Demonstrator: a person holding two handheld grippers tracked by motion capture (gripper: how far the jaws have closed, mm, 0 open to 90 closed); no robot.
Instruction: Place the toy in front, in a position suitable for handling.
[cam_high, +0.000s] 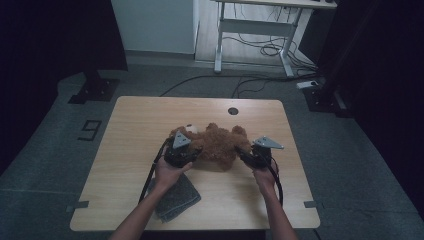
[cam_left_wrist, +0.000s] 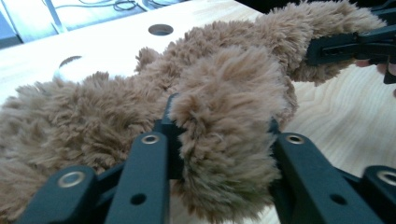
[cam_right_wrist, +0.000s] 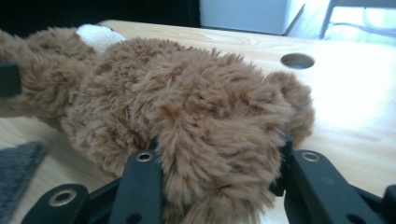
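A brown teddy bear (cam_high: 216, 142) lies flat in the middle of the pale wooden surface (cam_high: 125, 150), its fur long, shaggy and tousled, with a white patch (cam_high: 191, 128) showing at its left end. The left tool (cam_high: 181, 152) has a thick furry limb between its jaws, the pads pressed against it on both sides in the left gripper view. The right tool (cam_high: 250, 154) is clamped the same way on another plump limb at the bear's right end, fur bulging out between its black jaws. A grey cloth (cam_high: 176, 198) lies crumpled near the surface's front edge, under the person's left forearm and apart from the bear.
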